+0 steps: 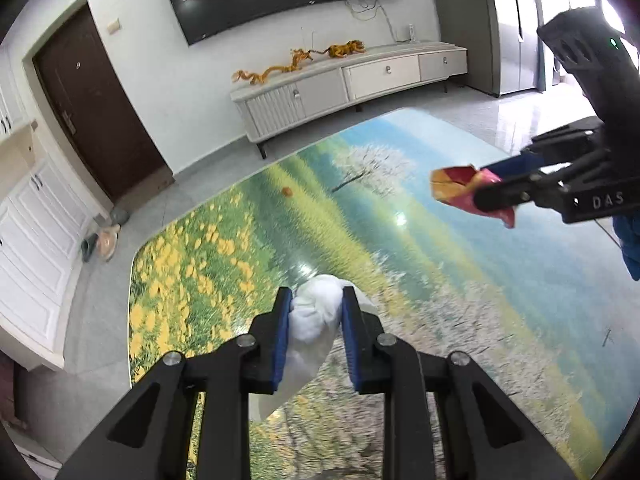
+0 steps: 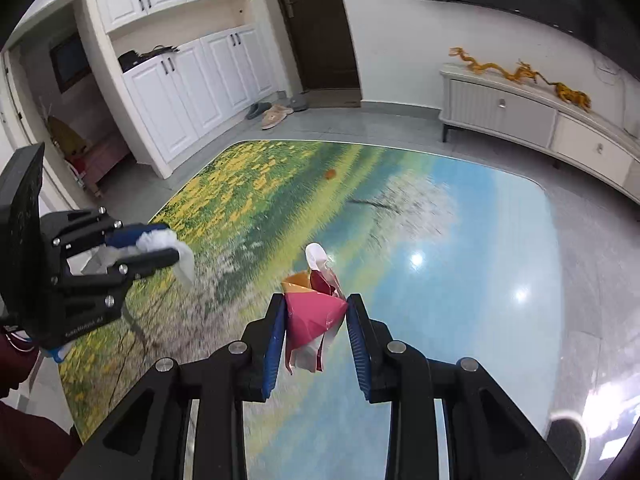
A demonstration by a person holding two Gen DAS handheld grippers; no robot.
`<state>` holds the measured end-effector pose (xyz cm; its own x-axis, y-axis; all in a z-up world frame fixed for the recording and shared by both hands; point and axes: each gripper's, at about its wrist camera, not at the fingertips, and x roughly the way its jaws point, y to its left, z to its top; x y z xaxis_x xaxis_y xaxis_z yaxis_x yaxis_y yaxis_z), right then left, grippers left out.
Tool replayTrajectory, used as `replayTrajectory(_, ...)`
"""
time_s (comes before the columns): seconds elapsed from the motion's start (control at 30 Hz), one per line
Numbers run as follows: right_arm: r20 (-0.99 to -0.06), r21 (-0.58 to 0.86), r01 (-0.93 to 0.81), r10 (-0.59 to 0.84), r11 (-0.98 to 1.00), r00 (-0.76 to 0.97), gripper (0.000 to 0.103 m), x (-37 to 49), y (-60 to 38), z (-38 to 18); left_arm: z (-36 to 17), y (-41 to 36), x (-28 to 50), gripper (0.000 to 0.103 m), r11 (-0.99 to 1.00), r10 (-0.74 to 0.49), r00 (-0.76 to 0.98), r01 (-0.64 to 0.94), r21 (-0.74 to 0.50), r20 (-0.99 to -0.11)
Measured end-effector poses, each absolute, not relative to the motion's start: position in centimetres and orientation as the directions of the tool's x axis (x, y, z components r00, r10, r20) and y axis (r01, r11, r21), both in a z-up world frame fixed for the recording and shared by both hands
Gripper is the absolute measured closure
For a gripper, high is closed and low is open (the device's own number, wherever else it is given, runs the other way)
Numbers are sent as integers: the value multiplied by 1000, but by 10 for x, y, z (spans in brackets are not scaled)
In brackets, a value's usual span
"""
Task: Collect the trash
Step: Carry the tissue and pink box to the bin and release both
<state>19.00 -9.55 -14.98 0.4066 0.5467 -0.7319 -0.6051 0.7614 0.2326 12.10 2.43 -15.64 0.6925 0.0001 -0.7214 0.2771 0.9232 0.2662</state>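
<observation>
Right wrist alone shows the right claw [image 2: 316,316] pinching a pink wrapper [image 2: 314,320], left claw [image 2: 160,250] seemingly clamping tissue [image 2: 176,254].

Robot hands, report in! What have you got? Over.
Left gripper shut on white tissue. Right gripper shut on red wrapper. Small orange scrap left on table. Nothing blocking.

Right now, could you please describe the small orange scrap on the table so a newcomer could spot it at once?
Start at the low table printed with a meadow landscape. Look to its far end, between the yellow flowers and the white blossoming tree. The orange scrap lies alone there, the only loose thing on the tabletop, apart from the tissue and wrapper held in the fingers.
</observation>
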Motion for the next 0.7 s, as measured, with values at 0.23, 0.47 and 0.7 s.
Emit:
replayTrajectory(0.23,-716,244,-428,459,870,526,74,152,-198,-147,-137,-47,124,80,883,-136,683,413,225,-718)
replayTrajectory(0.47,-762,225,-129,257,966,594,74,131,-329,-177,-132,-154,177,79,834,-406,527,547,-67,-747)
replayTrajectory(0.7,-813,222,46,159,974,560,73,137,-410,-221,-158,-271,211,77,770,-522,399,601,-214,-754)
